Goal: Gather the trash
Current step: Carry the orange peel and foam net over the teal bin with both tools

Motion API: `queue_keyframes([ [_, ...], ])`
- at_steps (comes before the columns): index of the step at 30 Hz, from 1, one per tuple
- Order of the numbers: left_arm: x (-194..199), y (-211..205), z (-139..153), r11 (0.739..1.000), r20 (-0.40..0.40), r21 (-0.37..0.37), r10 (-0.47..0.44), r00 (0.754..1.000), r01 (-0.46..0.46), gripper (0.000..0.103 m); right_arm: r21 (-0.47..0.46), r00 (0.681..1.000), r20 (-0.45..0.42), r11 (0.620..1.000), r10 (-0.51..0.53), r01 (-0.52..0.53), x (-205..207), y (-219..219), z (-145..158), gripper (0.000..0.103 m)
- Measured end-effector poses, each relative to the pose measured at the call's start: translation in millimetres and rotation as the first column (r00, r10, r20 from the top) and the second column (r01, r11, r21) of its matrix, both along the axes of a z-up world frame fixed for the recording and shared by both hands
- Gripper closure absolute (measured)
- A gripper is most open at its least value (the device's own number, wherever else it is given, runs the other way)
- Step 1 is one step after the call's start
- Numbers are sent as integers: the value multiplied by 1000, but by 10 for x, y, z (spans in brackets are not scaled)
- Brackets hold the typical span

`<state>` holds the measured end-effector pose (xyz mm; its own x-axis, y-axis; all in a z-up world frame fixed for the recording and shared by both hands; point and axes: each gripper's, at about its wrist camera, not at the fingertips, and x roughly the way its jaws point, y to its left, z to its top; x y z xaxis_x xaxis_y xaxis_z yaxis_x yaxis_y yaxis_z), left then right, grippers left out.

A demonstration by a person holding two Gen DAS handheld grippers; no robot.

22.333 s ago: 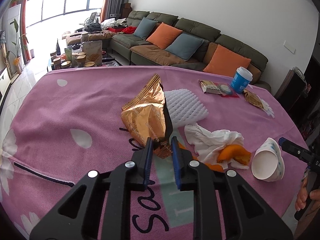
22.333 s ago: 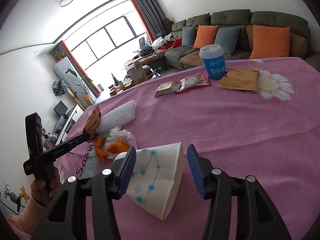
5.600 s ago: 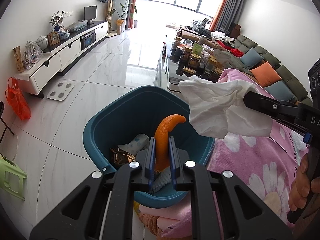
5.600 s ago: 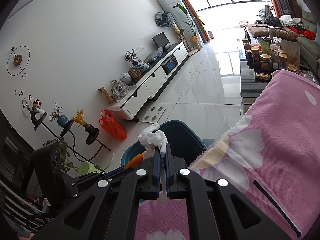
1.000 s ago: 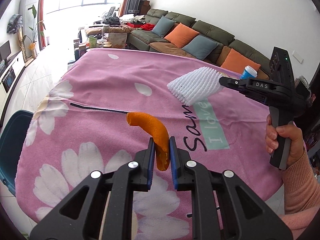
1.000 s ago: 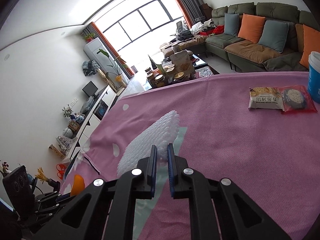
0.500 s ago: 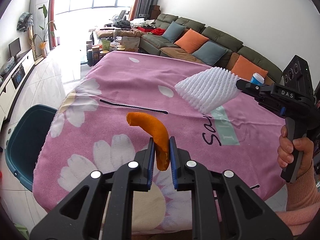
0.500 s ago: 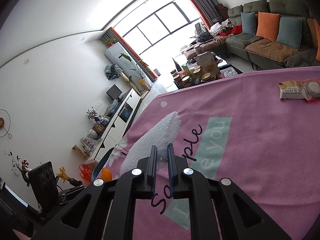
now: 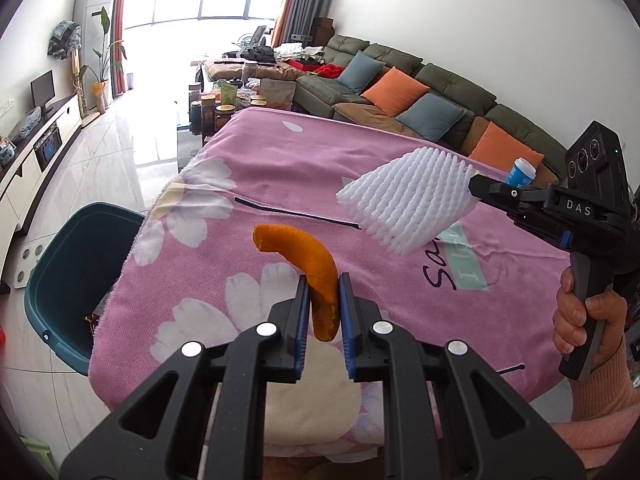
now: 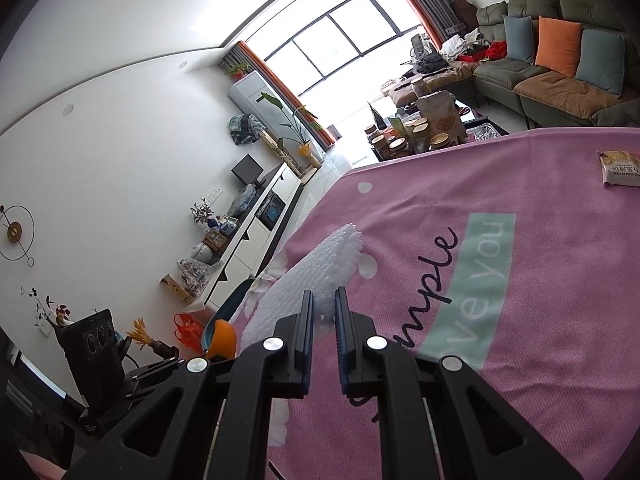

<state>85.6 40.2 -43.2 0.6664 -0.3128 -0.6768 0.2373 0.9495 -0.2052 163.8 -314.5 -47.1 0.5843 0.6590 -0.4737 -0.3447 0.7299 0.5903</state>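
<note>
While grippers hold trash, teal bin beside table.

Curved orange peel and white foam net, both held aloft.

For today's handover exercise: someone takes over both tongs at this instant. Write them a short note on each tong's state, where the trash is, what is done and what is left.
Left tongs: shut on an orange peel, held above the pink cloth.
Right tongs: shut on a white foam net, also held in the air over the table.
Bin: teal, on the floor by the table's edge, to the left in the left view; some trash shows inside.
Done: both pieces are picked up.
Left: carry both to the bin and drop them. Then the snack packet and blue cup at the far side, if they count as trash.
</note>
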Motion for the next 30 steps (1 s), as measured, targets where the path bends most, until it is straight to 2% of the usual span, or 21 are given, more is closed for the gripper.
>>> queue_keyframes([
  [30, -145, 446, 44, 995, 13, 4, 104, 994, -104, 88, 25, 995, -5, 995, 99, -99, 144, 499, -8, 94],
])
